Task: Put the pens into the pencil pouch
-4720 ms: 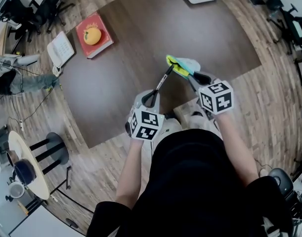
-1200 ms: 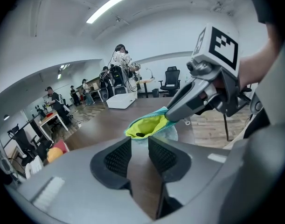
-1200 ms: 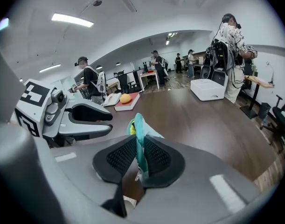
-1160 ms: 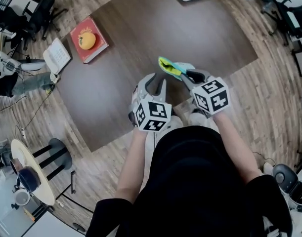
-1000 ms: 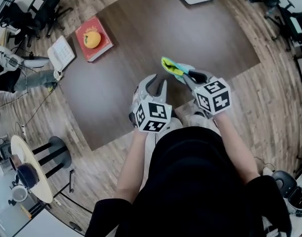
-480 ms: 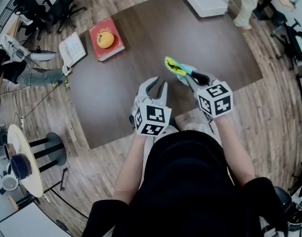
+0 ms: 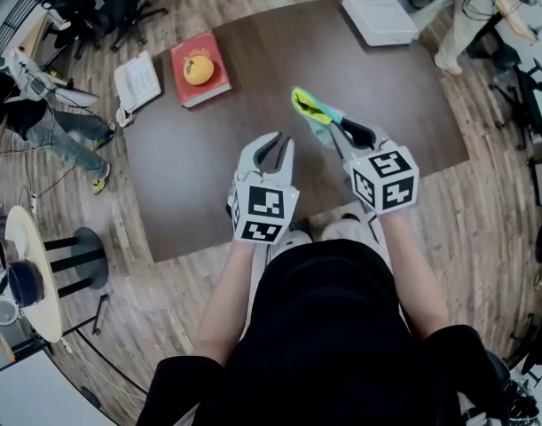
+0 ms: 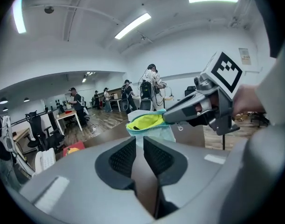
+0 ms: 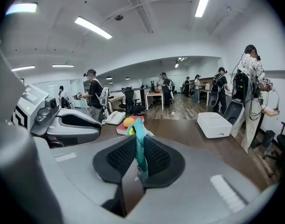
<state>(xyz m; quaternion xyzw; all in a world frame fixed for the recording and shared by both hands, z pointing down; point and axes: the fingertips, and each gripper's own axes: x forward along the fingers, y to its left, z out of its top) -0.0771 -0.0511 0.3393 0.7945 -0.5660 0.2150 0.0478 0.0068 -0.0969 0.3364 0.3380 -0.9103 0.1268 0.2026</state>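
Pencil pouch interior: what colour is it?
Yellow-green, the pencil pouch lining; clearest in the left gripper view.

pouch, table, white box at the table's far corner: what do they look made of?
pouch: soft fabric, teal outside with a yellow-green lining. It hangs limp and folds, and has a zip along its mouth.
table: dark brown wood-look top with a low sheen. Laminate or veneer, can't tell which.
white box: smooth, with rounded corners, probably moulded plastic.
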